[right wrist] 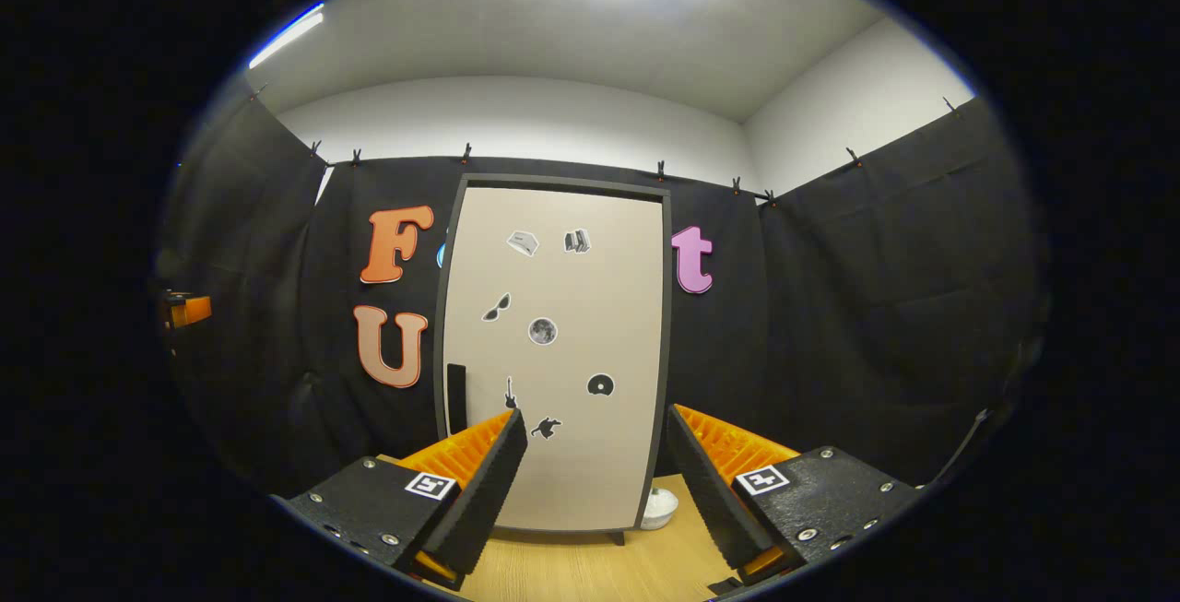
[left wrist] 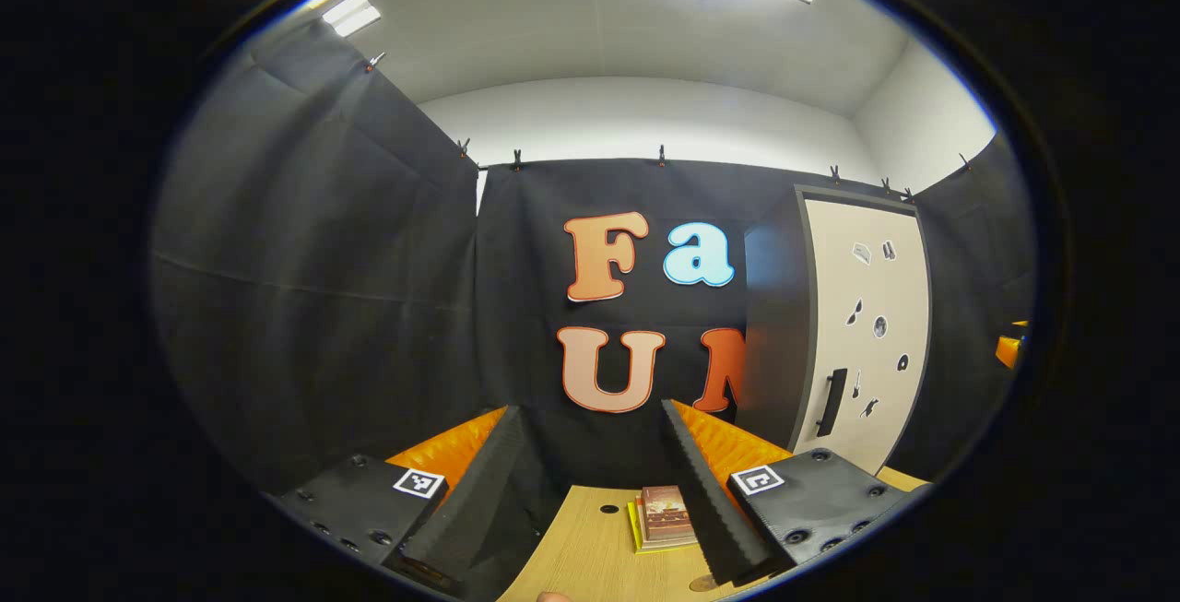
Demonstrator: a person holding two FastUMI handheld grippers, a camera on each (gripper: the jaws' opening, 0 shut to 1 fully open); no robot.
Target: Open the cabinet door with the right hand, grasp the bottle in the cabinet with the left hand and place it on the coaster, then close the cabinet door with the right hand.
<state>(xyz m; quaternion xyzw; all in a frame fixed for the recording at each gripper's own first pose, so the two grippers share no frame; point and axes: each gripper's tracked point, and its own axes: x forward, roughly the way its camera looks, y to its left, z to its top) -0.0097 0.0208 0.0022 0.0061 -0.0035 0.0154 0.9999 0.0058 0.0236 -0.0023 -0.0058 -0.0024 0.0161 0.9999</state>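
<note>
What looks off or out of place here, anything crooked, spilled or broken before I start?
Nothing stands out. The cabinet door is closed and sits square in its frame, with the handle at its left edge. The books lie in a slightly uneven stack on the table. No spill or damage is visible. Both grippers are open and empty.

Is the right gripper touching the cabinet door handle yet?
Apart. In the right gripper view the right gripper is open with nothing between its fingers, and the handle on the shut cabinet door stands farther back, beyond the fingertips.
</note>
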